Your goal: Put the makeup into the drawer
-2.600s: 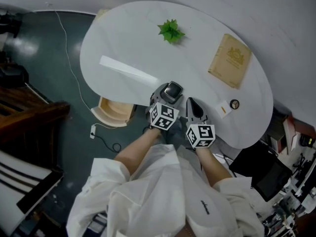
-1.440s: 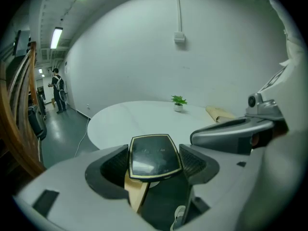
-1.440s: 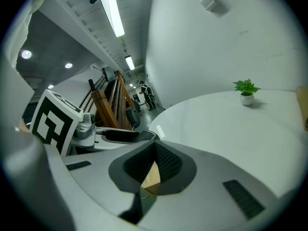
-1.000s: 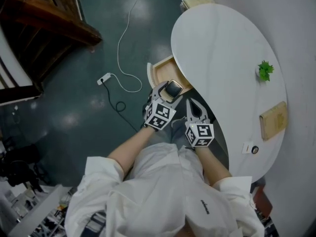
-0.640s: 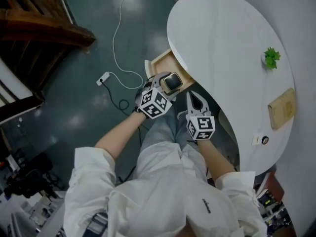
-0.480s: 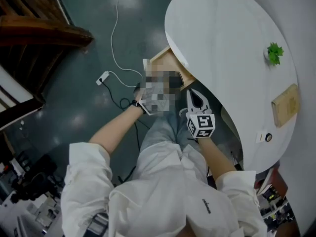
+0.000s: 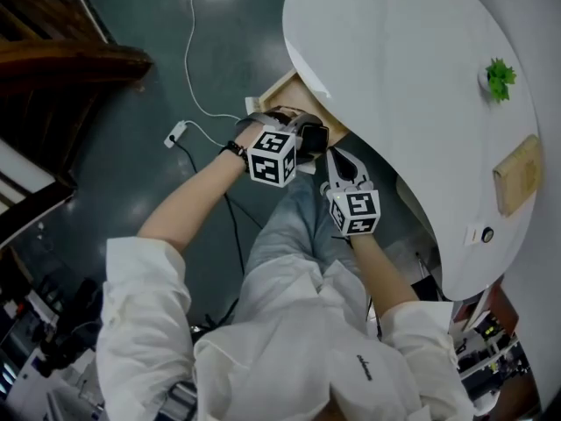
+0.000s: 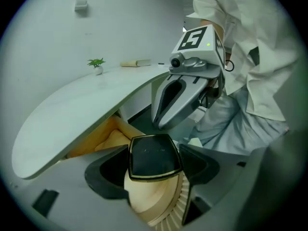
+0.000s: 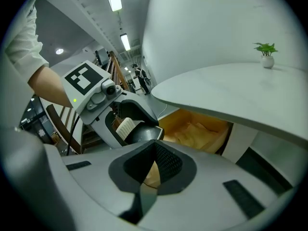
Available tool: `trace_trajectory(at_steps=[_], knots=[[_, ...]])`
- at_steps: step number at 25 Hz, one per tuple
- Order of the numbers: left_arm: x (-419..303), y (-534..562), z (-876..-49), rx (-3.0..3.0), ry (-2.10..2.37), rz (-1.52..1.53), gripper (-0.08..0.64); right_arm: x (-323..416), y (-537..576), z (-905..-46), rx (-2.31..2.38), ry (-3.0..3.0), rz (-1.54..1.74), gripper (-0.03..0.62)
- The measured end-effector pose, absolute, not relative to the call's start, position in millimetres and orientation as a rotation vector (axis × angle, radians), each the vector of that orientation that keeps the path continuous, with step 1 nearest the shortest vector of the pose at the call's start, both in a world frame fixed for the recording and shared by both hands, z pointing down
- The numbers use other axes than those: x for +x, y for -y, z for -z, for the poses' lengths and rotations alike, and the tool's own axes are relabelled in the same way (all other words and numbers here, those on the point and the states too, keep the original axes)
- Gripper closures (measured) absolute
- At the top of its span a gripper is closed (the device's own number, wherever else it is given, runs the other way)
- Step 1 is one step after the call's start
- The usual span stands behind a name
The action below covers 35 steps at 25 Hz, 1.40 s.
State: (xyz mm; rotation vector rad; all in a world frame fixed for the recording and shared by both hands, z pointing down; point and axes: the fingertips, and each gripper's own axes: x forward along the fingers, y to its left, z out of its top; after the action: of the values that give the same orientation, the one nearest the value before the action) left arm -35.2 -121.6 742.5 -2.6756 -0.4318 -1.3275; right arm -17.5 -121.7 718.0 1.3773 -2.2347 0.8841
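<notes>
The left gripper [image 8: 155,166] pinches a black makeup compact [image 8: 153,153] by its sides, just short of the open drawer [image 8: 85,146]. The drawer's wooden mouth gapes beyond it, under the rim of the white table [image 8: 82,105]. Just beside it on the right, the right gripper [image 9: 153,148] has its jaws pressed together on nothing and points at the same opening. Dark floor [image 7: 202,60] lies free left of the drawer front. Far along the tabletop stand a small plant [image 8: 96,63] and a tan book [image 8: 135,63]
</notes>
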Motion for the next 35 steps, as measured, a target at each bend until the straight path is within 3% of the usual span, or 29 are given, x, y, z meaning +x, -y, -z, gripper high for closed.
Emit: trace_trajectory(at_steps=[13, 35], knots=[[-38.2, 126.2, -796.7, -2.4, 0.825, 1.379, 0.218, -29.1, 127.2, -760.7, 1.325, 2.192, -0.905, 0.575], [-29.9, 104.6, -893.6, -2.132, 1.049, 1.431, 0.218, -24.5, 119.6, -801.2, 1.332, 2.132, -0.961, 0.575]])
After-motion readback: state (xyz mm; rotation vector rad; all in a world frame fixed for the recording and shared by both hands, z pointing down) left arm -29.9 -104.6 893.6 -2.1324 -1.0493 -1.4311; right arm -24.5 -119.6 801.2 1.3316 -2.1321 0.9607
